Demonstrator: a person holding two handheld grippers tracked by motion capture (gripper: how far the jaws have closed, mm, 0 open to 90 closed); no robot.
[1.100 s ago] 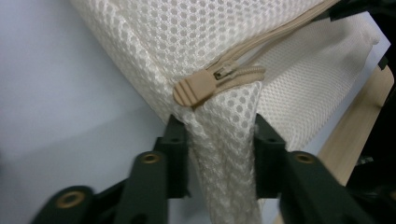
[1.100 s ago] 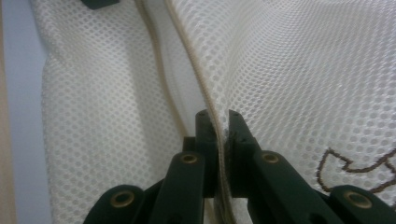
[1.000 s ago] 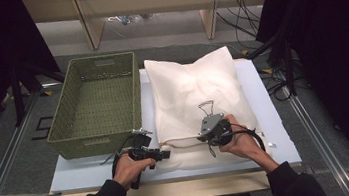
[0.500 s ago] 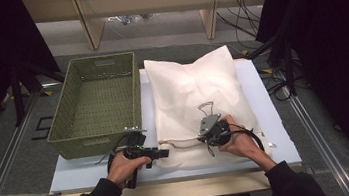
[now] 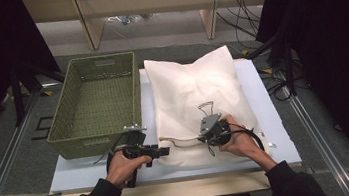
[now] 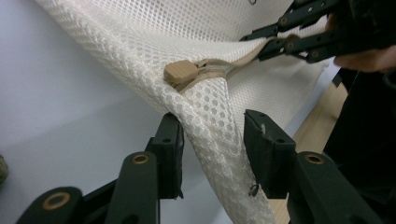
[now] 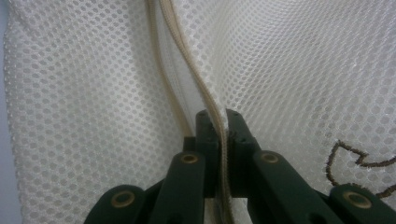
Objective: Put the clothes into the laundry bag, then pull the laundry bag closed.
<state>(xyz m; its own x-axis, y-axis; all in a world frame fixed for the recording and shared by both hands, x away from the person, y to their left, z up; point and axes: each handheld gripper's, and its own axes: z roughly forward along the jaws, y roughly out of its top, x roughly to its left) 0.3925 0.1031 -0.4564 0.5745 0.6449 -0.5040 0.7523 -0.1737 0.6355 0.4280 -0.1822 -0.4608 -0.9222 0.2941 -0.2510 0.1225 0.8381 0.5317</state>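
Observation:
A white mesh bag (image 5: 196, 90) with a tan zipper (image 7: 187, 51) along its near edge lies on the white tabletop (image 5: 268, 101). My left gripper (image 5: 165, 151) is at the bag's near-left corner. In the left gripper view a fold of mesh (image 6: 210, 116) runs between my left gripper's (image 6: 212, 144) jaws, which have just been opening and do not pinch it. The tan zipper pull (image 6: 181, 71) sits just beyond them. My right gripper (image 7: 218, 122) is shut on the zipper's tape, and it also appears farther off (image 6: 280, 39) and from above (image 5: 201, 139).
A green woven basket (image 5: 61, 137) stands on the left of the table, close to the left hand. A wooden strip (image 5: 174, 191) runs along the table's front edge. Cables (image 5: 281, 80) hang off the right side.
The left hand has shifted slightly at the bag's near-left corner. The right hand and the bag have stayed where they were.

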